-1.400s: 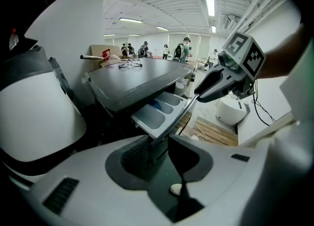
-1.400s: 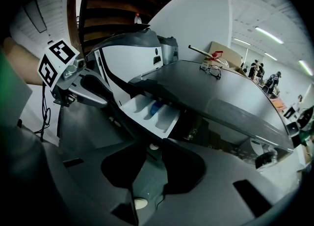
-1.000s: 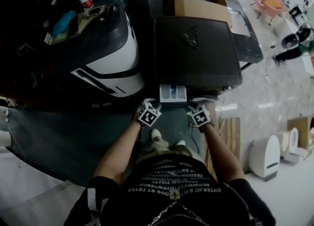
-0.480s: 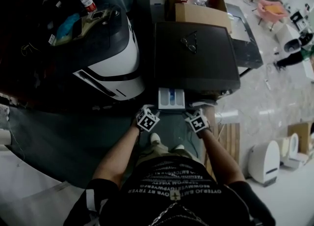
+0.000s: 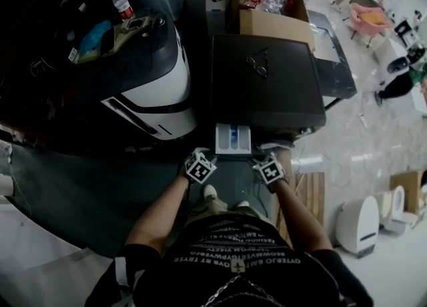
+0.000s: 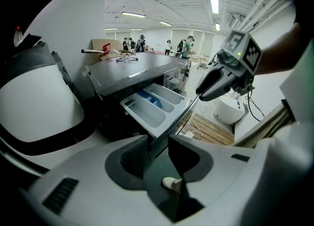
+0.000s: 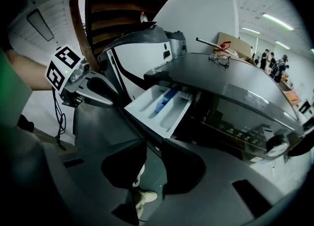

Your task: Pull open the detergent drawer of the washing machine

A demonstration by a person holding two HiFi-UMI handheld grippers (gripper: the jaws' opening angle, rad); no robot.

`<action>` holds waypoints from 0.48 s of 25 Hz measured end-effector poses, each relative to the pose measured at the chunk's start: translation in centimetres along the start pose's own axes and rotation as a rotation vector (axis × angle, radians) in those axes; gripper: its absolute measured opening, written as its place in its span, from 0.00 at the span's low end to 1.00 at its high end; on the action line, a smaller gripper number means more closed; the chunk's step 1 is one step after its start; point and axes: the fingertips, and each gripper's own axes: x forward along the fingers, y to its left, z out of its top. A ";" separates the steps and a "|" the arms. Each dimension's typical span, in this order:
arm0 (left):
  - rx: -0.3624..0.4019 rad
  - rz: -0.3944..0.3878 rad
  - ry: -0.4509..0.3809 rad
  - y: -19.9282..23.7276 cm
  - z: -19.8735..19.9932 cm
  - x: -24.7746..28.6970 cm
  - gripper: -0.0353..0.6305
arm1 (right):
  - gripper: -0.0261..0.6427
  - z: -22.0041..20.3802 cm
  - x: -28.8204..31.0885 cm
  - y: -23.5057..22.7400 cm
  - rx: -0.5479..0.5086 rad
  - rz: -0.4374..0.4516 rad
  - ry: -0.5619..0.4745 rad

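While detergent drawer (image 5: 233, 140) juts out | left gripper (image 6: 158, 144): jaws spread at its front | right gripper (image 7: 154, 146): jaws spread, just short

i see the detergent drawer (image 5: 233, 140) standing out of the front of the washing machine (image 5: 267, 92), at its left end. my left gripper (image 5: 202, 157) is just before the drawer's left corner, my right gripper (image 5: 264, 160) before its right corner. glasses (image 5: 259, 62) lie on the machine's top, a cardboard box (image 5: 273, 19) behind them. a bottle (image 5: 121, 0) stands on the neighbour appliance (image 5: 157, 82) at the left.
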 end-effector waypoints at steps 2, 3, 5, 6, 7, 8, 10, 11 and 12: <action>0.003 -0.001 0.001 -0.1 -0.1 -0.1 0.24 | 0.18 -0.2 -0.1 0.1 -0.004 0.006 -0.001; 0.013 0.007 -0.001 0.0 0.2 -0.4 0.24 | 0.18 -0.2 -0.1 0.0 -0.006 0.006 -0.002; 0.027 0.032 -0.016 0.4 1.0 -1.3 0.24 | 0.18 -0.2 -0.2 0.0 -0.002 0.006 -0.006; 0.015 0.040 -0.031 0.5 1.2 -1.6 0.24 | 0.18 -0.3 -0.3 0.0 0.005 0.001 -0.010; -0.006 0.045 -0.054 0.5 1.3 -1.7 0.25 | 0.18 -0.3 -0.6 -0.1 0.012 -0.012 -0.017; -0.028 0.051 -0.079 0.5 1.5 -2.1 0.25 | 0.18 -0.3 -1.0 -0.2 0.020 -0.028 -0.029; -0.068 0.074 -0.131 1.0 1.7 -3.0 0.25 | 0.18 0.1 -2.4 -0.6 0.029 -0.068 -0.070; -0.091 0.093 -0.161 1.4 1.8 -3.6 0.25 | 0.18 0.5 -3.3 -1.0 0.028 -0.092 -0.099; -0.117 0.121 -0.196 1.9 2.2 -4.4 0.24 | 0.18 1.1 -4.2 -1.4 0.025 -0.119 -0.136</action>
